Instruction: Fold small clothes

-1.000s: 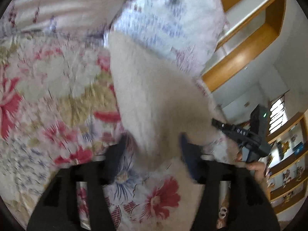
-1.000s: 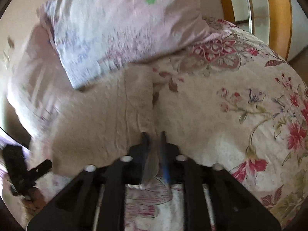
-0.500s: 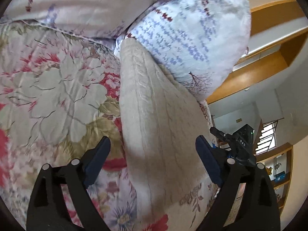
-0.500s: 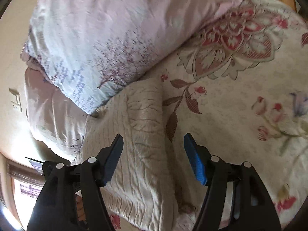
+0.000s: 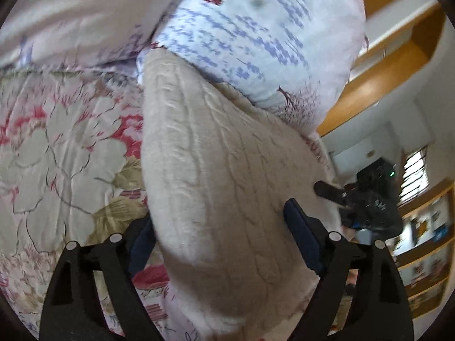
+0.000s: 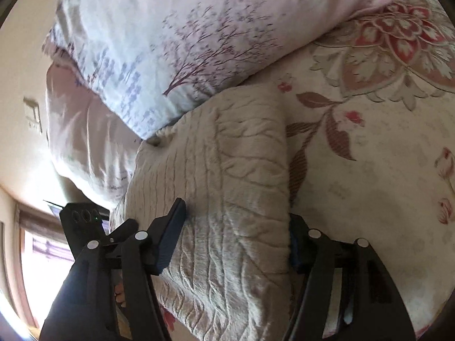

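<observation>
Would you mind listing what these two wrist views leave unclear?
- Cream knit garment: near end cut off by the lower edge, left wrist view.
- Its far edge: tucked under the pillow, right wrist view.
- Shelf contents: blurred and too small, left wrist view.
- Garment type: folded, cannot tell.

**Count on the bed**

One cream cable-knit garment (image 5: 216, 170), folded, lies on one floral bedspread (image 5: 57, 147). Two pillows sit at its far end: one printed with trees and blue marks (image 6: 170, 42), one plain pale pink (image 6: 85, 130) beside it. Two grippers show, the left gripper (image 5: 220, 238) and the right gripper (image 6: 236, 238), each with two blue-padded fingers
</observation>
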